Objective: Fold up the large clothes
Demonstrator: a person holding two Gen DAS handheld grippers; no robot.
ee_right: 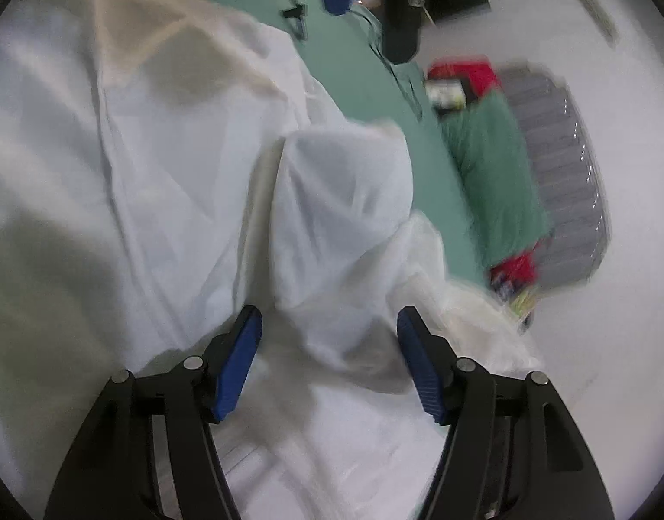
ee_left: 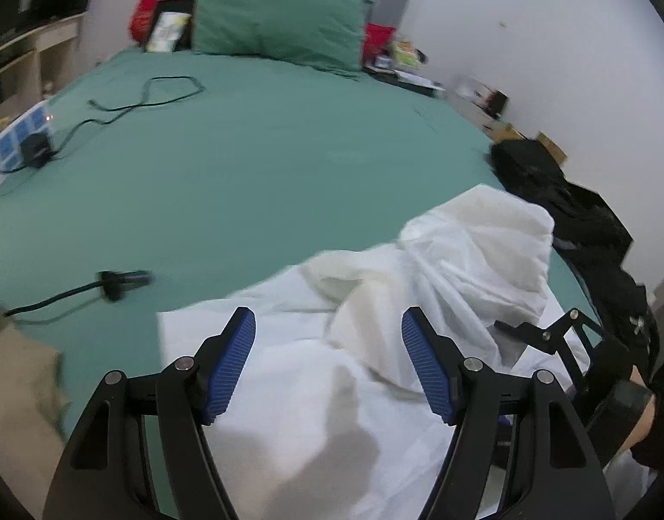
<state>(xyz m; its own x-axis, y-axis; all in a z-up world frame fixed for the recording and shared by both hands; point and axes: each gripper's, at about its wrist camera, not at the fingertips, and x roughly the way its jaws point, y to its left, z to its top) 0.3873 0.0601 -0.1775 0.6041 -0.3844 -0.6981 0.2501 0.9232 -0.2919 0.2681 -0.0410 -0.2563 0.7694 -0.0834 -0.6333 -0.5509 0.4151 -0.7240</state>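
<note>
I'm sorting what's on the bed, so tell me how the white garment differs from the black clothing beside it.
The white garment lies spread and rumpled across the near part of the green bed, right in front of both open grippers; the black clothing is bunched in a heap at the bed's right edge. The white garment covers far more of the bed than the black clothing. Both are unfolded.

Green pillow point(ee_left: 280, 21) (propped up), black cable point(ee_left: 150, 95) on green sheet point(ee_left: 254, 164).

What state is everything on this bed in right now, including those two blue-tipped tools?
Left tool: open, holding nothing.
Right tool: open, above the cloth.
White garment: crumpled, not yet folded.
Black clothing: heaped at the bed's edge.
Green pillow: propped against the headboard.
Black cable: lying loose on the sheet.
</note>
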